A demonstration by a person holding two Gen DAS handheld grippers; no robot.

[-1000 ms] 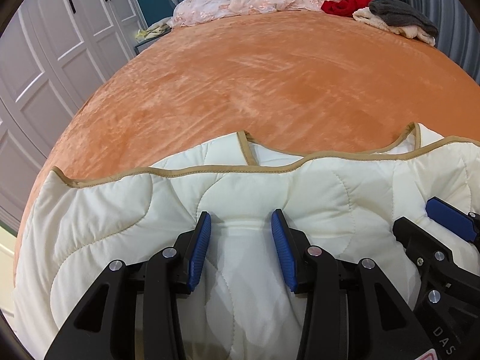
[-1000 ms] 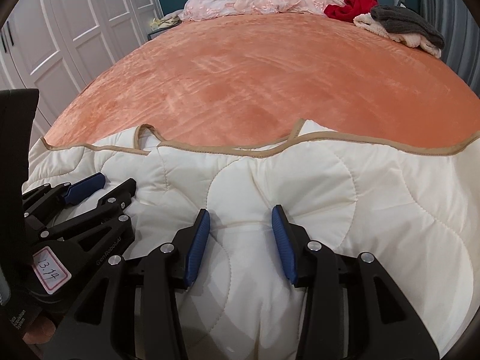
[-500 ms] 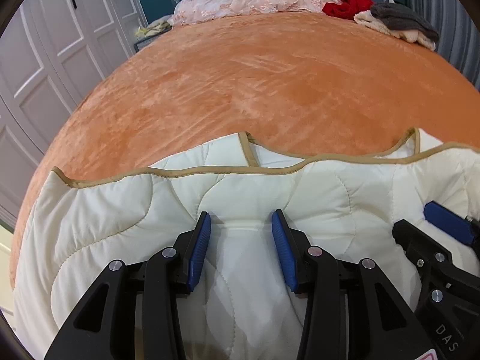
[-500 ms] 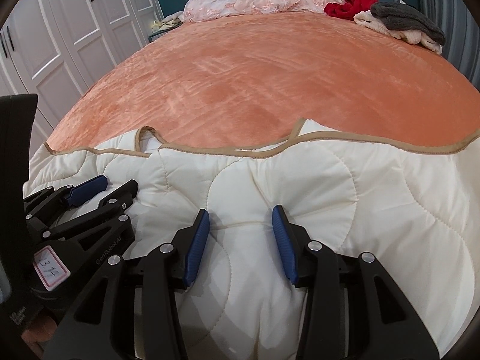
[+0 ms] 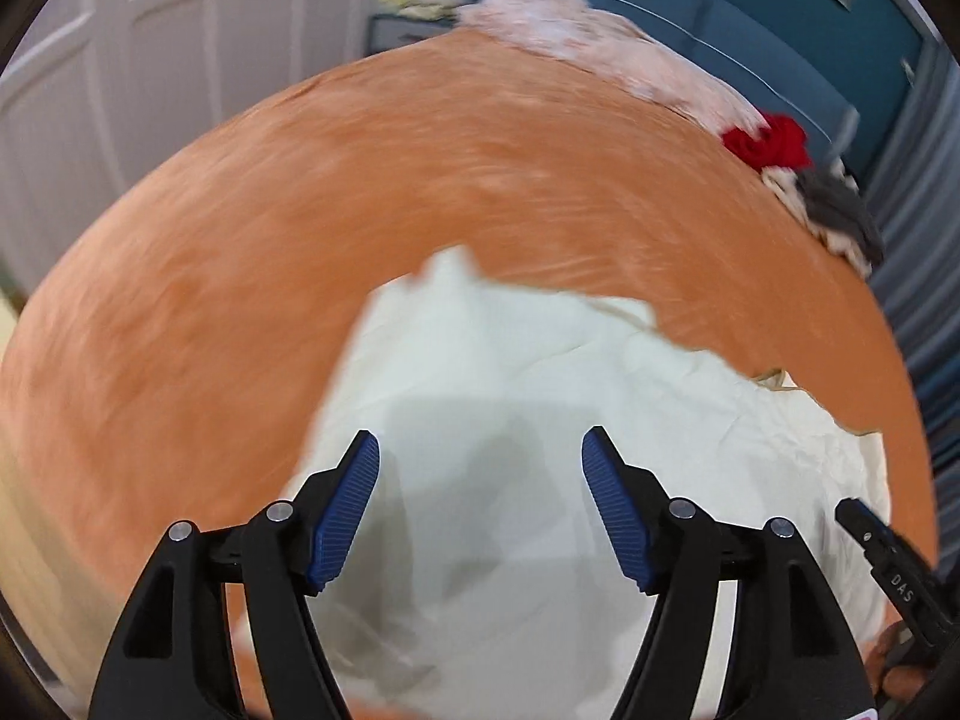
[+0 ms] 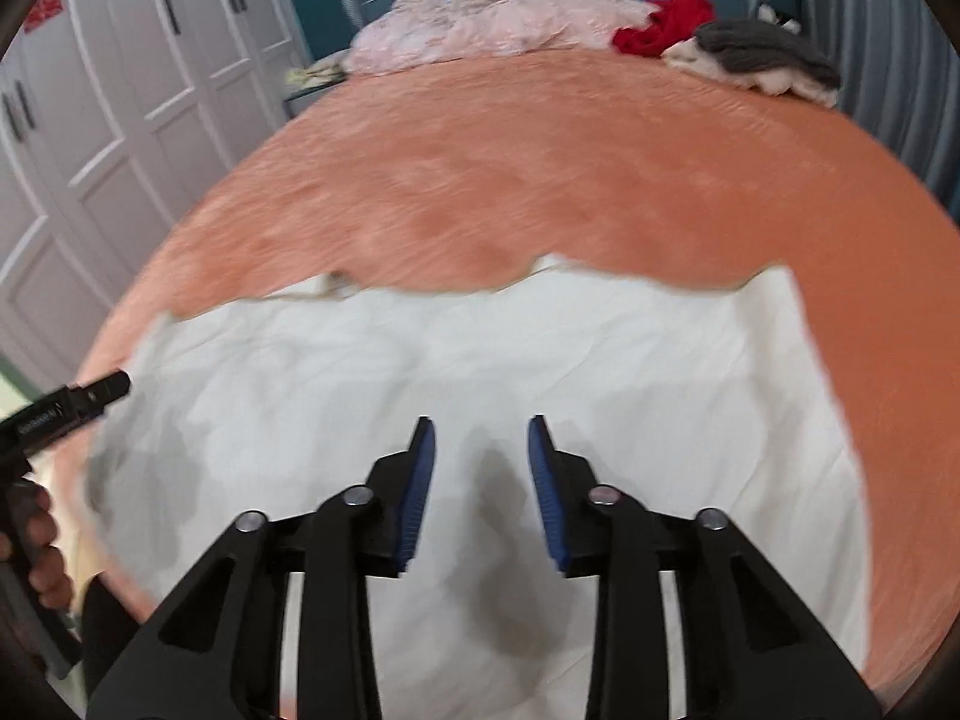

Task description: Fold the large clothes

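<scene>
cream quilted garment [image 6: 480, 372] lies flat, blurred; left claw [image 5: 480, 504] opening empty, right claw [image 6: 482, 492] closing empty.

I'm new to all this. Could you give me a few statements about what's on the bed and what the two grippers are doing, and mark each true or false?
1. A white quilt lies on the orange bed cover. True.
2. The left gripper is clamping the quilt. False: its jaws are opening, nothing pinched.
3. A red garment lies at the far end of the bed. True.
4. The right gripper holds a grey garment. False: the grey garment lies far off; its closing jaws hold nothing.
</scene>
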